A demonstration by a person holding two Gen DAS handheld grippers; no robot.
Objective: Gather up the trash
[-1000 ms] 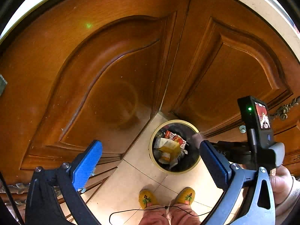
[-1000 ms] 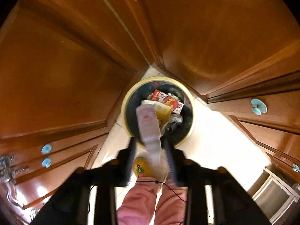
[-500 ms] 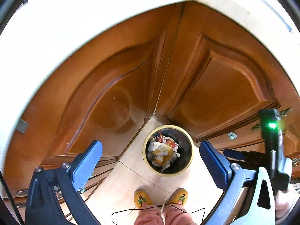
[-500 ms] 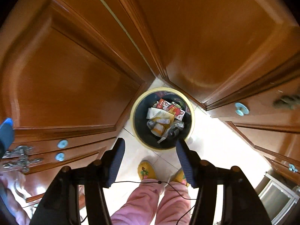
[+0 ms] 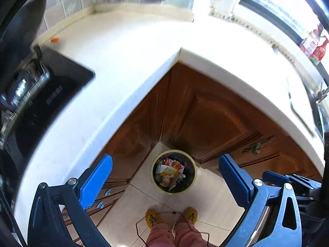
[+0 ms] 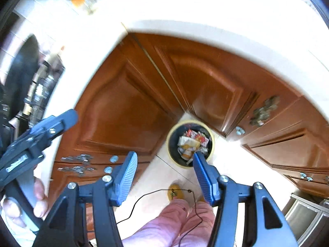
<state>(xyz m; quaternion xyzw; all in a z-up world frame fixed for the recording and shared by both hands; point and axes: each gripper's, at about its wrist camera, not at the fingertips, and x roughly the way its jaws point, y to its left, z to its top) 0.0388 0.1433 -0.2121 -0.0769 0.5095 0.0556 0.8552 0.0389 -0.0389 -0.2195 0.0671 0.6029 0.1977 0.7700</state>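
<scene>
A round bin (image 5: pixel 153 173) with a yellow rim and black liner stands on the floor in the cabinet corner, far below both grippers. Inside it lie a red-and-white wrapper (image 5: pixel 174 163) and yellow-white packets. My left gripper (image 5: pixel 164 159) is open wide with nothing between its blue pads. The right wrist view shows the same bin (image 6: pixel 169 142), and my right gripper (image 6: pixel 165 157) hangs open and empty above it. The left gripper (image 6: pixel 41 131) shows at that view's left edge, held by a hand (image 6: pixel 39 195).
A white countertop (image 5: pixel 123 61) wraps the corner above brown cabinet doors (image 5: pixel 205 123). On it are a black cooktop (image 5: pixel 51 94) at left and a small orange scrap (image 5: pixel 54 39). A red package (image 5: pixel 314 47) stands by the window. Yellow slippers (image 5: pixel 152 216) stand near the bin.
The right gripper opened and let a white piece drop into the bin. Both grippers then rose from just above the bin to above counter height, bringing the countertop into view.
</scene>
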